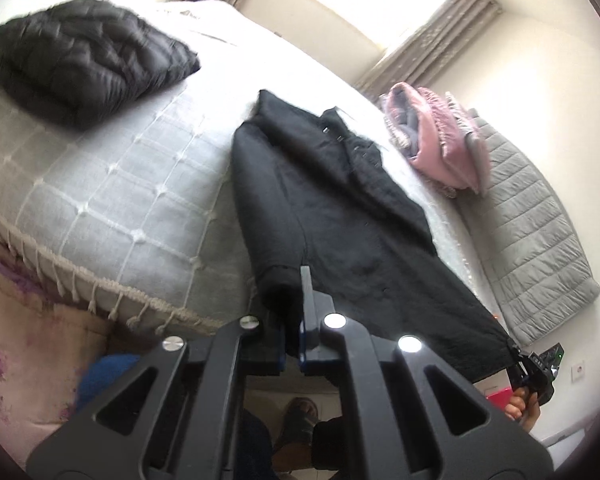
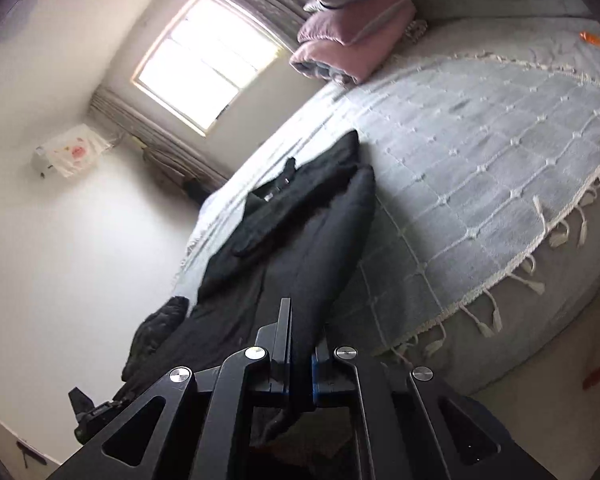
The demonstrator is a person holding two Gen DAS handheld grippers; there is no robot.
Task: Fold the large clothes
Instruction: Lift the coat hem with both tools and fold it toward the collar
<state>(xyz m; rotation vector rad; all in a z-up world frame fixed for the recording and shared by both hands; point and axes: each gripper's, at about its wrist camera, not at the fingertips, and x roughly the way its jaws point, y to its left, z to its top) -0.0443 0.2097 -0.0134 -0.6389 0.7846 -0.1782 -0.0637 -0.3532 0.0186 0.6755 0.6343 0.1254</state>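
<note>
Both grippers (image 1: pixel 300 320) (image 2: pixel 300 344) clamp tight on black coat (image 1: pixel 340 208).

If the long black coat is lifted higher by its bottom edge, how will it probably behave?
The black coat probably stays floppy: it sags between the left claw and right claw. It looks thick, so likely rather heavy. Its folded sleeve may slide off.

We see a long black coat (image 1: pixel 332 208) stretched lengthwise on the bed's grey checked blanket (image 1: pixel 112 200), collar at the far end, its near hem lifted off the bed's edge, sleeves folded inward.
</note>
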